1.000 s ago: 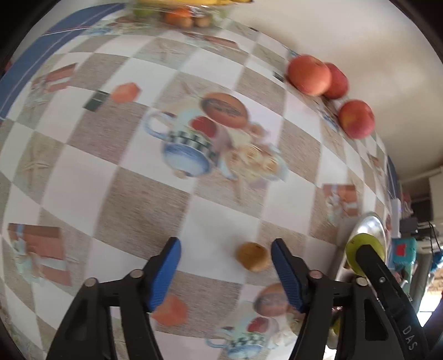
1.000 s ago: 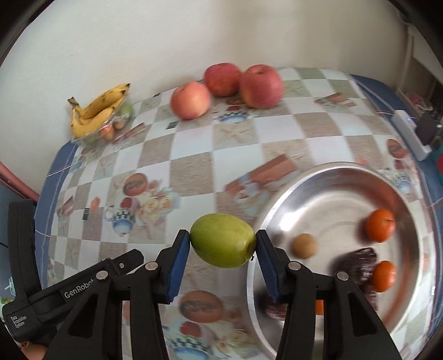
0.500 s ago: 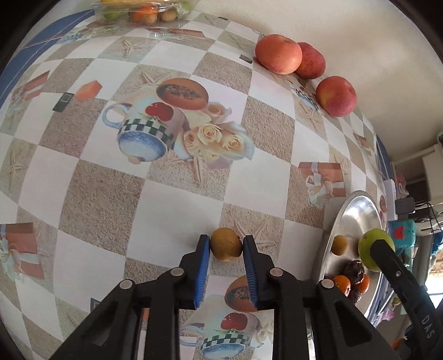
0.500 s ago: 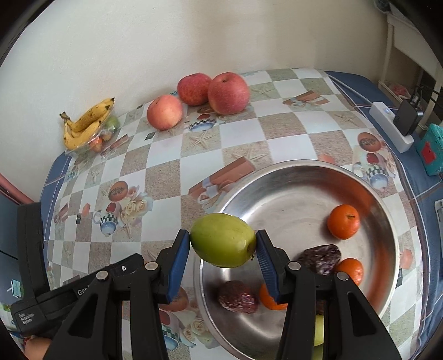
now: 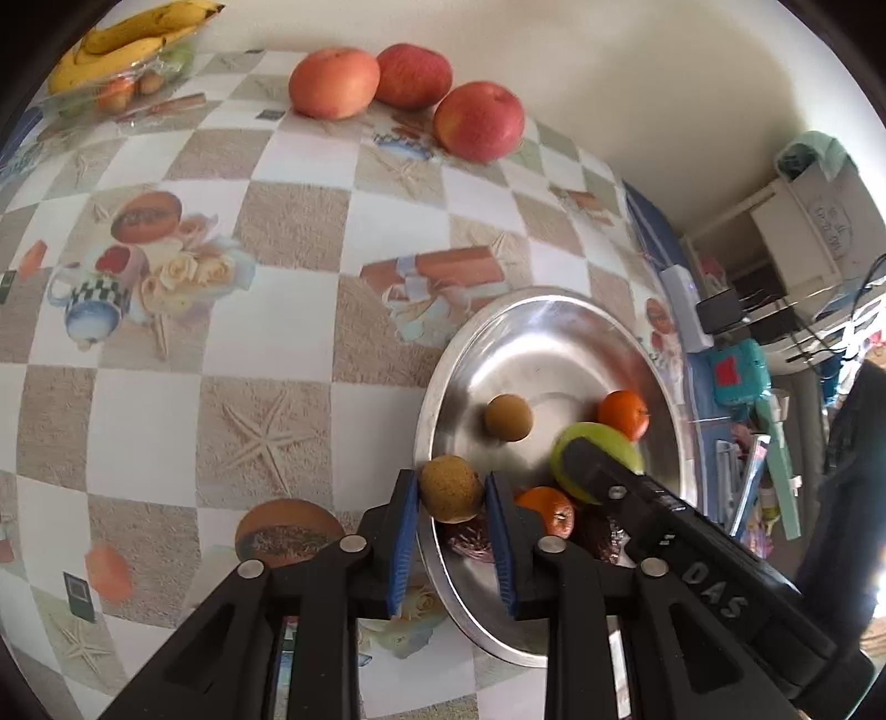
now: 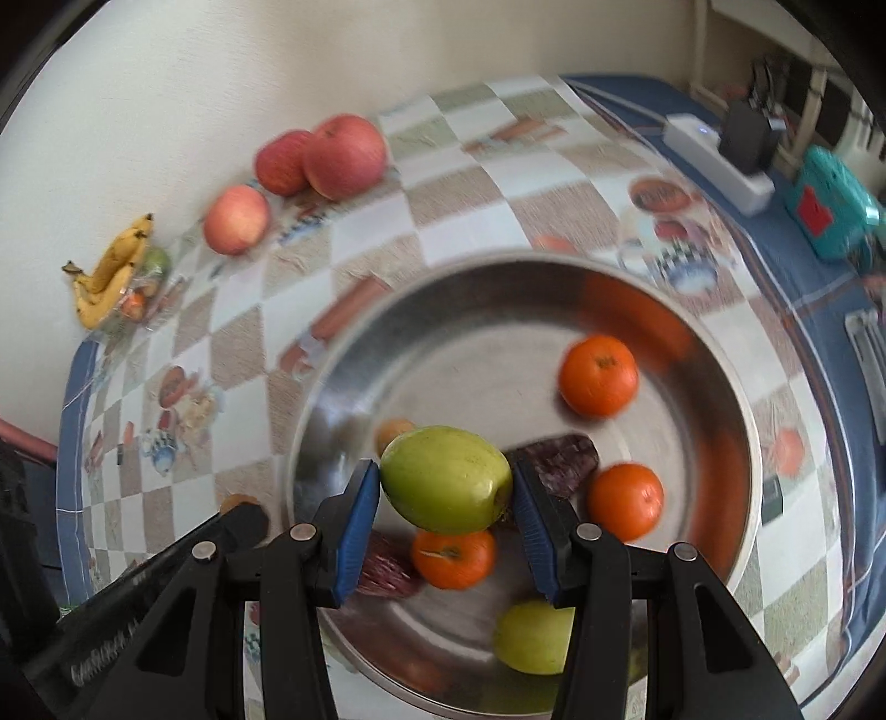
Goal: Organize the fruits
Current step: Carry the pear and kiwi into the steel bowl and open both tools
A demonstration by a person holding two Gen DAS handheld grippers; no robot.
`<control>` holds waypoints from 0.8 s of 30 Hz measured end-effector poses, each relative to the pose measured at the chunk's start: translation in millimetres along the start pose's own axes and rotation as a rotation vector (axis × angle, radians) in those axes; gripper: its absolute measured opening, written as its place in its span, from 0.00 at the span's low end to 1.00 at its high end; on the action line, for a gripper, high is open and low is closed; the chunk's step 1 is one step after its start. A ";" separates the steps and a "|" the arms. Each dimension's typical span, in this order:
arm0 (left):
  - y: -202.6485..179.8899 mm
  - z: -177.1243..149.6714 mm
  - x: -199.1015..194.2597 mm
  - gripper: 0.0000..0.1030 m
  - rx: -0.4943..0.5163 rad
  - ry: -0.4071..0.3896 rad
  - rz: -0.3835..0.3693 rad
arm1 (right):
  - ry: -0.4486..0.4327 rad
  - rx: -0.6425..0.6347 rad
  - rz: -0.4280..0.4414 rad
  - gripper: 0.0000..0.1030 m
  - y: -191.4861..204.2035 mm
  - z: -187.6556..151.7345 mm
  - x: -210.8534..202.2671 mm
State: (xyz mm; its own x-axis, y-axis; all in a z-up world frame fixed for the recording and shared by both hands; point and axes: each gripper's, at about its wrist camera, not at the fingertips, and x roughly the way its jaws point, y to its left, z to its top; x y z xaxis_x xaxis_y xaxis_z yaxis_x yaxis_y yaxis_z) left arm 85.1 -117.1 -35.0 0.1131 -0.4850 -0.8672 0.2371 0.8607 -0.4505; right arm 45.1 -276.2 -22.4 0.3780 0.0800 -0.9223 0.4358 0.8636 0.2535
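My left gripper (image 5: 451, 493) is shut on a small brown fruit (image 5: 449, 487) and holds it over the near left rim of the steel bowl (image 5: 443, 387). My right gripper (image 6: 446, 487) is shut on a green fruit (image 6: 446, 479) and holds it above the bowl's (image 6: 736, 421) middle; it also shows in the left wrist view (image 5: 598, 451). In the bowl lie oranges (image 6: 598, 374), dark red fruits (image 6: 559, 459), another green fruit (image 6: 531, 637) and a small brown fruit (image 5: 508, 417).
Three red apples (image 5: 479, 127) sit along the wall at the back of the checked tablecloth (image 5: 277, 310). A banana bunch (image 5: 127, 44) on a fruit packet lies at the far left. A power strip (image 6: 720, 160) and a teal box (image 6: 830, 205) sit right of the bowl.
My left gripper closed on the small brown fruit, lifted it off the cloth and carried it right to the bowl's rim. My right gripper moved the green fruit farther over the bowl.
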 end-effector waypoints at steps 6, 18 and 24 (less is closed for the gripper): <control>7.1 -3.2 -5.5 0.41 -0.027 0.001 -0.036 | 0.000 0.031 0.010 0.50 -9.1 -3.4 -3.6; 40.9 -27.7 -38.0 1.00 -0.025 -0.088 0.309 | -0.006 -0.065 -0.022 0.64 7.7 -23.7 -15.2; 61.6 -47.4 -54.5 1.00 -0.033 -0.107 0.409 | -0.019 -0.162 -0.055 0.84 22.6 -45.5 -20.2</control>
State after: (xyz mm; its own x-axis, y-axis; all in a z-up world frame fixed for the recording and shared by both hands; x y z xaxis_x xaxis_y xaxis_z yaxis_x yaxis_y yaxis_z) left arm 47.8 -30.3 -25.6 0.2911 -0.1140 -0.9499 0.1211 0.9893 -0.0816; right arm 10.1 -235.6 -11.3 0.3730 0.0226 -0.9275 0.3190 0.9356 0.1512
